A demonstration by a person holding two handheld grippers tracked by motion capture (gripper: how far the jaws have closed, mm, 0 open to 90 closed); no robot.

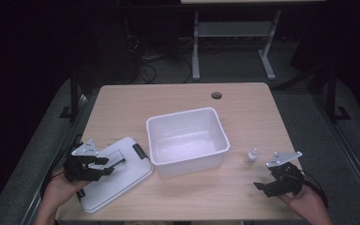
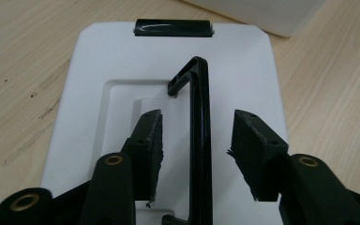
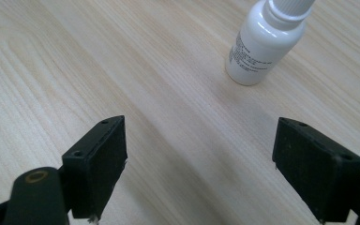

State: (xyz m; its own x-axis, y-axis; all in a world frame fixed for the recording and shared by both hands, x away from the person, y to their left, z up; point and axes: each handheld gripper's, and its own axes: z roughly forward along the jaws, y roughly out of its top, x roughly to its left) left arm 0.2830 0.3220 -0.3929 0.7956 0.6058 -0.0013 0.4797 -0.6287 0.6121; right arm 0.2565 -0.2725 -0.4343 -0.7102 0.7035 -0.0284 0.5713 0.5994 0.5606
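- Lid (image 1: 115, 180) lies flat at the near left of the table (image 1: 178, 101), touching the white bin (image 1: 187, 140); its black handle (image 2: 199, 140) runs between the left gripper's (image 1: 107, 166) jaws, which stand apart from it on both sides.
- Left hand (image 1: 58, 192) reaches in from the near edge, gripper aimed right and slightly down.
- Right gripper (image 1: 261, 187) hovers near right, jaws wide with nothing between them, pointing left.
- Small white bottle (image 1: 251, 156) stands upright just beyond it.

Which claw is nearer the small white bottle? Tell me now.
Right. The right claw sits just short of the small white bottle, open and empty. The left claw is across the table, over the white lid, beyond the bin.
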